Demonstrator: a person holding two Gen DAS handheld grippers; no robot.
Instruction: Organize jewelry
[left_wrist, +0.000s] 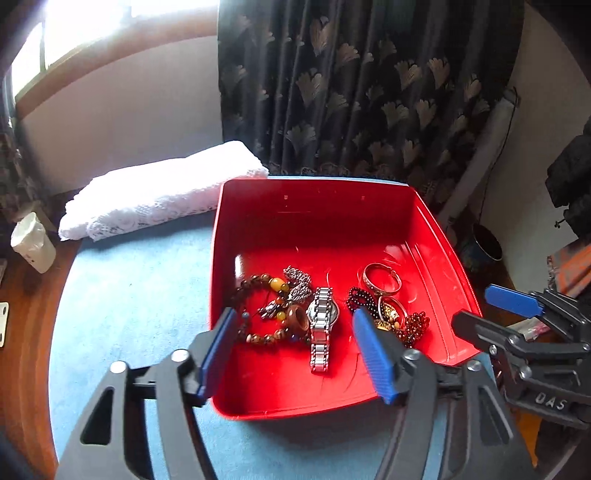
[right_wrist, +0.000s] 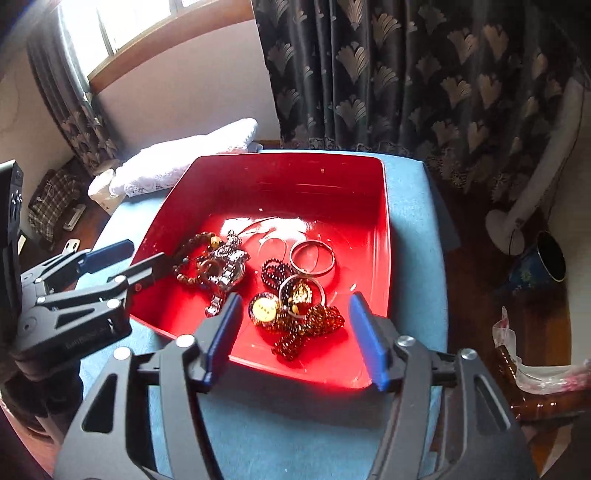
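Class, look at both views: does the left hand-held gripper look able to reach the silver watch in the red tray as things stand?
Probably yes. The left hand-held gripper is open above the silver watch, which lies uncovered in the red tray; only the wooden bead bracelet crowds one side.

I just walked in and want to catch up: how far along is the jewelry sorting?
Nothing looks sorted yet. The silver metal watch, brown beaded bracelet, plain silver bangle and dark red bead strands lie mixed in the red plastic tray. Nothing is in hand: the left hand-held gripper and right hand-held gripper are both open and empty. All the separating is left.
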